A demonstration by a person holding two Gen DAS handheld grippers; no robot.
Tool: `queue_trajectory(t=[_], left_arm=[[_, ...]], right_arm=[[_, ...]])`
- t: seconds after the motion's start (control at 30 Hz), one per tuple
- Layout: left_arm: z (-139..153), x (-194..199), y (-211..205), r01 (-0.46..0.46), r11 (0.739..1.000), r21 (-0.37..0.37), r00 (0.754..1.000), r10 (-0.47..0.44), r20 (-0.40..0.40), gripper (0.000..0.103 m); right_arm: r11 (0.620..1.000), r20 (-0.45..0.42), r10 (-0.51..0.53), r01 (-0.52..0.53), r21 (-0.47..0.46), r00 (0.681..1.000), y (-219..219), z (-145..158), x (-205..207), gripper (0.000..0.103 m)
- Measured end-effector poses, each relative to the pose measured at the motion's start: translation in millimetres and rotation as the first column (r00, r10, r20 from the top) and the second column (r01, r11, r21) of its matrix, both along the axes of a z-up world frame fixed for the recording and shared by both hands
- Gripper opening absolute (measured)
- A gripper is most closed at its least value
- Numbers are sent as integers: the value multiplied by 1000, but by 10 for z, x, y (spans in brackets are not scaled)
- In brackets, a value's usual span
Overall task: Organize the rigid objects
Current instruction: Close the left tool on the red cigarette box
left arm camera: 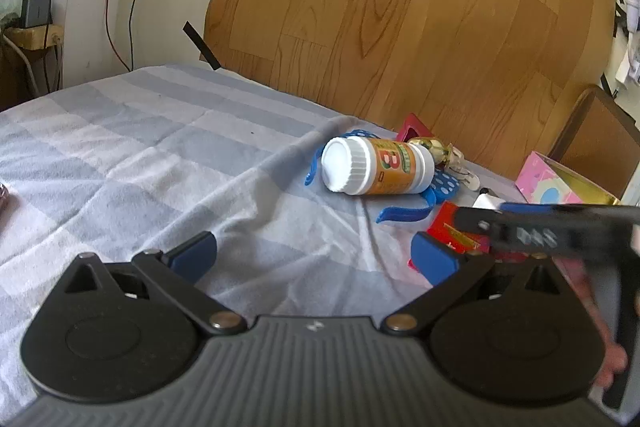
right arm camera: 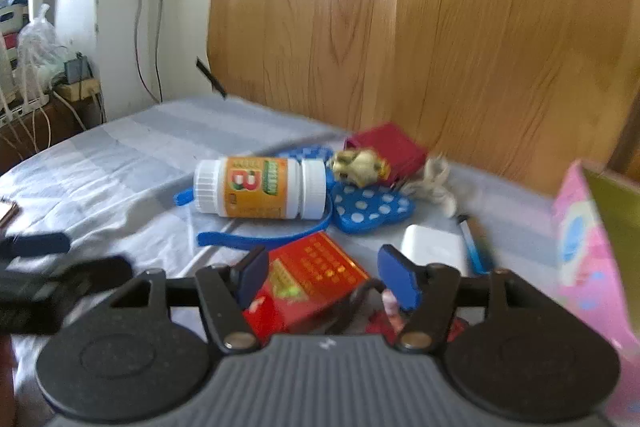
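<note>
Both wrist views low, facing bottle [left arm camera: 376, 167]

Left gripper [left arm camera: 314, 259] open over checked cloth [left arm camera: 140, 155], pill bottle [left arm camera: 376, 167] lying sideways

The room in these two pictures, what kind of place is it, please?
Probably a bedroom at home: a striped grey sheet covers a bed, a wood-grain panel stands behind it like a headboard, and household clutter such as a pill bottle lies on top.

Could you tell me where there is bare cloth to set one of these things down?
Bare bedcover runs from the pill bottle's cap end leftward to the wall, ahead of the left claw. Crowded: between bottle and pink box, around the red box.
</note>
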State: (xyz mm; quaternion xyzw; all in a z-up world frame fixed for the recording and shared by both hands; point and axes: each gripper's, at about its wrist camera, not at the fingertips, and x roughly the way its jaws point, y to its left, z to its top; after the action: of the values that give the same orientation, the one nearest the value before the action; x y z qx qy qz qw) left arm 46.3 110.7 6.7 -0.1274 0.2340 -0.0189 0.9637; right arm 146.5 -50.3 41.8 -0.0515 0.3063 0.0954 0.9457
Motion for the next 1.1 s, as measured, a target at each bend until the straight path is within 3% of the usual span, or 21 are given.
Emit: queue_trajectory(t=[0.07, 0.37, 0.67, 0.8, 0.93, 1.0, 1.1], left_arm=[[-1, -6, 6, 3, 1000, -2, 1000, -3, 6, 103], [-20, -4, 46, 20, 1000, -21, 1000, -20, 9, 103], [-31, 4, 73, 30, 999, -42, 1000, -30, 5, 103], [-34, 1, 63, 44, 998, -36, 999, -44, 0, 103], [-35, 11, 150, 99, 990, -100, 994, -103, -36, 103], [-30, -47, 204, 123, 982, -140, 990, -132, -51, 97], [14, -156, 170, 165, 977, -138, 983, -174, -58, 93]], right_arm=[[999, -88, 9, -5, 42, 996, -42, -47, 241, 59], [974, -220, 81, -30, 222, 972, -183, -112, 459, 67], [975, -180, 153, -119, 187, 972, -129, -26, -266, 61], [955, -168, 256, -222, 197, 952, -96, -3, -718, 58], [959, -81, 263, -251, 129, 962, -134, 44, -1038, 63], [958, -68, 276, -270, 93, 959, -139, 58, -1093, 69], [952, -33, 305, -304, 24, 952, -86, 51, -1168, 79]])
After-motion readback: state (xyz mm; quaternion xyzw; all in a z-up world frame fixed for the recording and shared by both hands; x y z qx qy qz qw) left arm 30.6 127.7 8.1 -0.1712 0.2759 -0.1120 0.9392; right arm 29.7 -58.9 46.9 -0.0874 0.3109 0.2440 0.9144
